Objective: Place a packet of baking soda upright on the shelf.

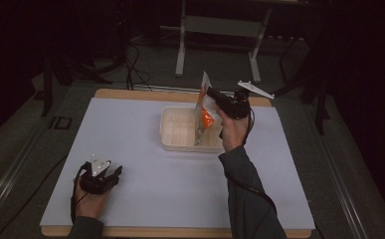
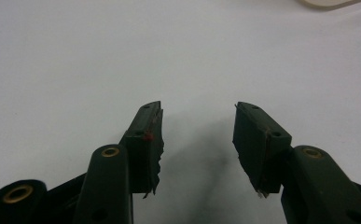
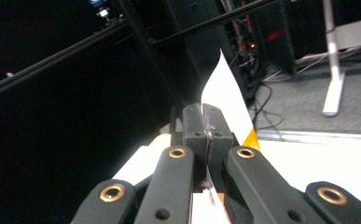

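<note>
Right now the right gripper [image 1: 211,94] is clenched on a white and orange packet [image 1: 203,112], pinching it near its upper part so that the packet hangs upright, slightly tilted, above the near right part of the shallow cream tray [image 1: 172,130]. From the high view, the packet's lower edge reaches down toward the tray's inside; whether it touches the tray floor cannot be told. In the right gripper view the two black jaws meet flat against each other with the packet's thin white sheet [image 3: 225,100] squeezed between them, its pointed corner rising above the jaw tips and an orange patch showing just beside the right jaw.

The tray sits on the far middle of the white table cover [image 1: 145,194]. Well apart from the tray, toward the near left corner of the cover, the left gripper [image 1: 114,172] rests in the person's hand low over the surface. In the left gripper view its jaws stand wide apart over bare white cover, grasping nothing, with a curved edge of the tray [image 2: 329,3] at the top.
</note>
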`<action>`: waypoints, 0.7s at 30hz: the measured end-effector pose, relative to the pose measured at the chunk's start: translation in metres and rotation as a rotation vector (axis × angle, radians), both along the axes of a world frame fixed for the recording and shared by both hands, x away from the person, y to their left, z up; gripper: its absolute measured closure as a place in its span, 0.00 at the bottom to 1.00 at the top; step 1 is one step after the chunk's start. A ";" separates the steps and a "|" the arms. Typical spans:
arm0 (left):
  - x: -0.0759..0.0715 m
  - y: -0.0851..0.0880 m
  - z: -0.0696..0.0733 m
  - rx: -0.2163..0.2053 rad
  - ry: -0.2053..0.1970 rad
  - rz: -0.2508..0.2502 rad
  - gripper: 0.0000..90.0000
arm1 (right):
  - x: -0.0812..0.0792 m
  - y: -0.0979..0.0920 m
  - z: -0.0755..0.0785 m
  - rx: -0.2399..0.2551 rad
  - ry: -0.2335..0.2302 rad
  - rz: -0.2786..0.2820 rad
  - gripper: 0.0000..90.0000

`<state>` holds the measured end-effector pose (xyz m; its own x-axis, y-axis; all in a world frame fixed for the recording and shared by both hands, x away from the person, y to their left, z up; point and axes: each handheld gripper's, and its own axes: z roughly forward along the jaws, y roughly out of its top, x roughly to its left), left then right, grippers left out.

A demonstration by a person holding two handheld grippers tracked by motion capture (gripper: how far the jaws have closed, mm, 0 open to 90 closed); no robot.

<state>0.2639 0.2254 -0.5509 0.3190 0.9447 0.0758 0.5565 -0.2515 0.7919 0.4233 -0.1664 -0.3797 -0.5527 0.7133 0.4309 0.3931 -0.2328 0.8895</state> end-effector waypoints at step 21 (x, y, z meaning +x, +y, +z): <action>0.000 -0.001 0.000 -0.003 0.003 -0.005 0.58 | 0.003 0.001 -0.006 -0.020 -0.018 -0.011 1.00</action>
